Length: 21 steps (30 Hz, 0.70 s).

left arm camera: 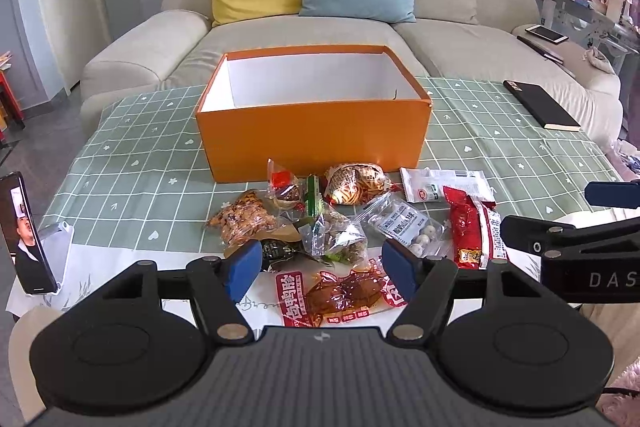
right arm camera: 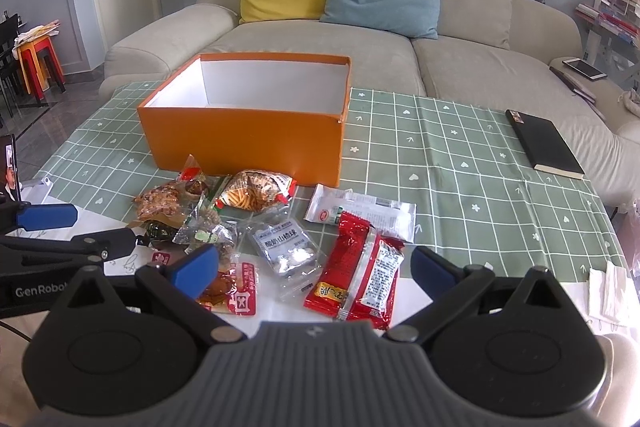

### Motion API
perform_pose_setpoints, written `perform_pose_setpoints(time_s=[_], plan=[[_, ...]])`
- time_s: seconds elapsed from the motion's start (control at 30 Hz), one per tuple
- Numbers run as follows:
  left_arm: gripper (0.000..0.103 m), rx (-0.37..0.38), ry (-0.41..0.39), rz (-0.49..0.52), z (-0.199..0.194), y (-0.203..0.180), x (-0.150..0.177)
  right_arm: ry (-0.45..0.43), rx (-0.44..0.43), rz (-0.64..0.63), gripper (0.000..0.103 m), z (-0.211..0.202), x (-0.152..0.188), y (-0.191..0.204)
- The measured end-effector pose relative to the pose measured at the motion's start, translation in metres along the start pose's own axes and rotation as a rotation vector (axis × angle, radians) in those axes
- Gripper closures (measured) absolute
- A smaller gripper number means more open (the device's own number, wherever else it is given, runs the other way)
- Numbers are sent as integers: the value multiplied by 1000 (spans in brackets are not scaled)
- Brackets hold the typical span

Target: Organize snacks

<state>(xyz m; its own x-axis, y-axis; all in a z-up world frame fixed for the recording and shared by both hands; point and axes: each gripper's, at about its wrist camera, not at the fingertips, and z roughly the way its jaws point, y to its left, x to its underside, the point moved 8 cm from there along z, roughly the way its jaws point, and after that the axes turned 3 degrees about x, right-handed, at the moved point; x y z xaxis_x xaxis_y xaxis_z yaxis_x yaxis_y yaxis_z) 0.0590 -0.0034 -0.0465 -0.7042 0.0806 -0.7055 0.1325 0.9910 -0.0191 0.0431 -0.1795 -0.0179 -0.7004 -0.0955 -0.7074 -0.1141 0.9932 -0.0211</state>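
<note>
An open orange box (left arm camera: 312, 139) (right arm camera: 244, 139) with a white inside stands on the green checked tablecloth. Several snack packets lie in a heap in front of it: a red packet (left arm camera: 470, 231) (right arm camera: 360, 279), a clear bag of white balls (left arm camera: 404, 227) (right arm camera: 286, 251), a white packet (left arm camera: 440, 185) (right arm camera: 360, 209), a crisp bag (left arm camera: 354, 183) (right arm camera: 256, 191) and a brown meat packet (left arm camera: 340, 293) (right arm camera: 230, 291). My left gripper (left arm camera: 320, 267) is open and empty above the near packets. My right gripper (right arm camera: 316, 271) is open and empty over the red packet.
A black notebook (left arm camera: 540, 103) (right arm camera: 542, 143) lies on the table's right side. A phone on a stand (left arm camera: 26, 239) is at the left edge. White tissues (right arm camera: 608, 287) lie near right. A beige sofa (left arm camera: 320, 39) with cushions stands behind the table.
</note>
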Motion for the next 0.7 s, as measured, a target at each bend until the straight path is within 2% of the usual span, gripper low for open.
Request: perform_pose_setpoints(time_s=[0.7], plan=[[22,1,-3,3,0,-4,0,7,0,8,4,1,1,-1]])
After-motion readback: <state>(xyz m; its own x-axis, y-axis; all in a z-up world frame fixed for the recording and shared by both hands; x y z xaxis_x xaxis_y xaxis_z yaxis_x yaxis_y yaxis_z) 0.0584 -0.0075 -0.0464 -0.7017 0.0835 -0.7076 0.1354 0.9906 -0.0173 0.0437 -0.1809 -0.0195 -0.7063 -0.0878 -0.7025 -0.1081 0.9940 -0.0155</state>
